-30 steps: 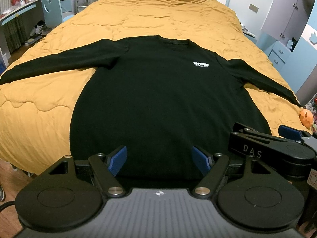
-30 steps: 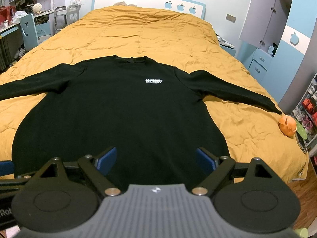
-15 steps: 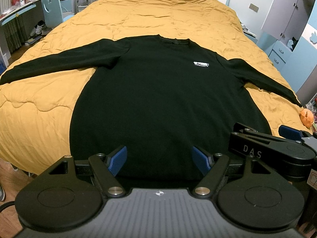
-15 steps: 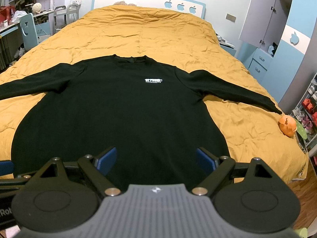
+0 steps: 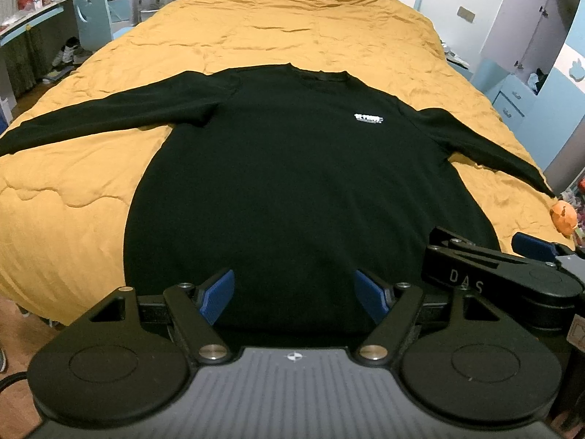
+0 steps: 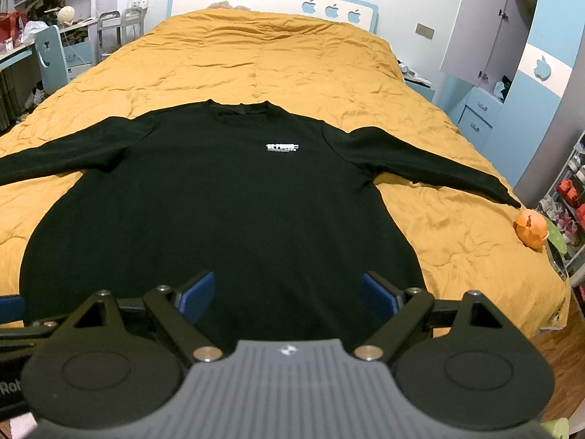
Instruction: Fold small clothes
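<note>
Both grippers, left gripper point(image 5: 294, 294) and right gripper point(image 6: 287, 292), hover spread and empty at lower frame; black long-sleeved sweater point(image 5: 299, 190) lies flat mid-frame on the mustard quilted bedspread point(image 5: 310, 25), sleeves outstretched, seemingly ready for folding.

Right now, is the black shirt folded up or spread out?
Spread out. The black long-sleeved shirt lies flat on the orange quilt, both sleeves stretched sideways, nothing folded over.

One black sweatshirt point(image 5: 299, 190), one yellow quilt point(image 5: 310, 36) — two tools, one orange toy point(image 6: 531, 233).
</note>
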A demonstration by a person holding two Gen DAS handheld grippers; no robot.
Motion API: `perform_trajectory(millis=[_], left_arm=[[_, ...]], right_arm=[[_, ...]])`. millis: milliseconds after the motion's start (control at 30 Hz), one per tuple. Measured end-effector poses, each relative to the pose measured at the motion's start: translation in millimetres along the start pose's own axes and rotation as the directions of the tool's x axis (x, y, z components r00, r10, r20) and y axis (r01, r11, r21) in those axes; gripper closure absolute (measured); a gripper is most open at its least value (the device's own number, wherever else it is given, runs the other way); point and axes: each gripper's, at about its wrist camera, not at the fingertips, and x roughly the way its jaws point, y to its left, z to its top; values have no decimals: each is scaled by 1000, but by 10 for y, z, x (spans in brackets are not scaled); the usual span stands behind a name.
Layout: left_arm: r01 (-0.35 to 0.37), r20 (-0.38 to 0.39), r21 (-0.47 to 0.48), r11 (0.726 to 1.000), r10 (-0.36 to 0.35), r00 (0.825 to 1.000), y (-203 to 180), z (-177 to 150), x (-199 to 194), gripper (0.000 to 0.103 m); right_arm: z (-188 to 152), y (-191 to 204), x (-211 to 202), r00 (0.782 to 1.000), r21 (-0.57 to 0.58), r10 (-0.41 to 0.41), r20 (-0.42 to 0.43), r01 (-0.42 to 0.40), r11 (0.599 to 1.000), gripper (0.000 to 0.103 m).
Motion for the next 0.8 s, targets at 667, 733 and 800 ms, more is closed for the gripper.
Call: perform_trajectory(millis=[667,733,800], left_arm=[[251,302,-481,840,-111,947,2534,465,189,19],[283,367,-563,777,-72,927,3035,485,267,19],[295,407,-632,716,-17,913,3458,490,358,21]], right_arm=[[539,992,360,839,-193,480,257,-443,876,20],[607,1238,529,815,-226,522,250,-475,850,20],[670,1505,711,822,-269,518,235,-457,848,20]])
